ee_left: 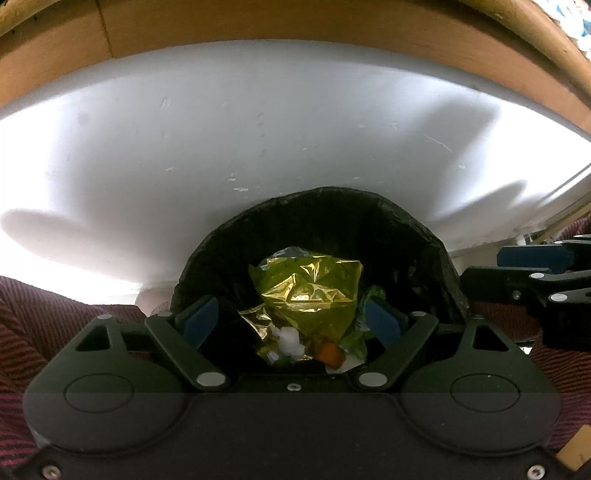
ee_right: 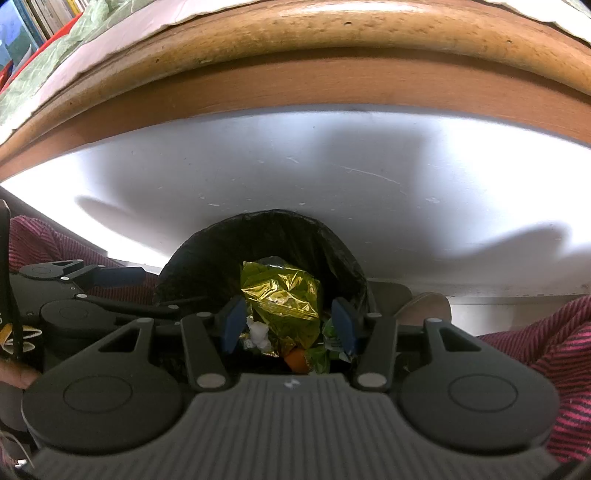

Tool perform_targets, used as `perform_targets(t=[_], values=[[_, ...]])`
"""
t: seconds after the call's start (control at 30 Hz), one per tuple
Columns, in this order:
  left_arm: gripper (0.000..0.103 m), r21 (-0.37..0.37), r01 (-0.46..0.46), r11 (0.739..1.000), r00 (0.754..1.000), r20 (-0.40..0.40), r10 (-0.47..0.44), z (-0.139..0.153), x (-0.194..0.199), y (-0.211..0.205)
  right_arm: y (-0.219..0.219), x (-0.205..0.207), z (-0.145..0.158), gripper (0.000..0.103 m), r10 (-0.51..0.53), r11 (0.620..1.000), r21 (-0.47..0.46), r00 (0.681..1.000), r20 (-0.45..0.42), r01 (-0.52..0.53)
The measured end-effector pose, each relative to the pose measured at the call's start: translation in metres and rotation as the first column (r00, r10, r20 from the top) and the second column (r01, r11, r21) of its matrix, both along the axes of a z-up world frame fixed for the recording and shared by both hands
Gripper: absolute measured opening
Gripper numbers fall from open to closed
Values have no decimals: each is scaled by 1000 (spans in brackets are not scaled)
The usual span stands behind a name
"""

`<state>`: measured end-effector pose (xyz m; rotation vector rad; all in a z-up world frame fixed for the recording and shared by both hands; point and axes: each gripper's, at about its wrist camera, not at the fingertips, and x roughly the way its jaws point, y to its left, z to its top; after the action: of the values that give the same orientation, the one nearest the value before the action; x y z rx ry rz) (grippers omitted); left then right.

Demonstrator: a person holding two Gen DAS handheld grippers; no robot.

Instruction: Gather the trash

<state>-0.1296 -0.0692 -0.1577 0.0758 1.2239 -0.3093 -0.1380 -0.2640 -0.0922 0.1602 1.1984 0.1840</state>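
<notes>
Black liner plastic was seen folded over the rim of a small trash bin, which stood against a white panel beneath a curved wooden edge. Inside the bin, a crumpled yellow-green foil wrapper was piled uppermost, with a white wad and an orange scrap lying nearer the cameras, below the wrapper.

The left gripper was held just above the bin's near side, its blue pads spread apart on either side of the wrapper; whether a pad brushed the foil could not be judged from so close a view. The right gripper was likewise held over the bin, spread wide and gripping nothing. In the left wrist view the right gripper appeared to the right of the bin, clear of its rim.

The step was judged to be a release over the bin, or a withdrawal after one. It would be done well if both claws were lifted straight up, so that the loose liner was not snagged and the light bin was not tipped.

Red-and-black striped fabric lay on both sides of the bin. Beyond the wooden edge, a green patterned covering and what appeared to be shelved books were glimpsed.
</notes>
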Motion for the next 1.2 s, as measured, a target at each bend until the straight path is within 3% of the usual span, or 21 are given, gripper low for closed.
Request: perform_targets(t=[1.2], values=[[86,16,-24,1000,999,-27,24,-6,0,-1,-1,1,-1,66,6,1000,0,1000,1,-6]])
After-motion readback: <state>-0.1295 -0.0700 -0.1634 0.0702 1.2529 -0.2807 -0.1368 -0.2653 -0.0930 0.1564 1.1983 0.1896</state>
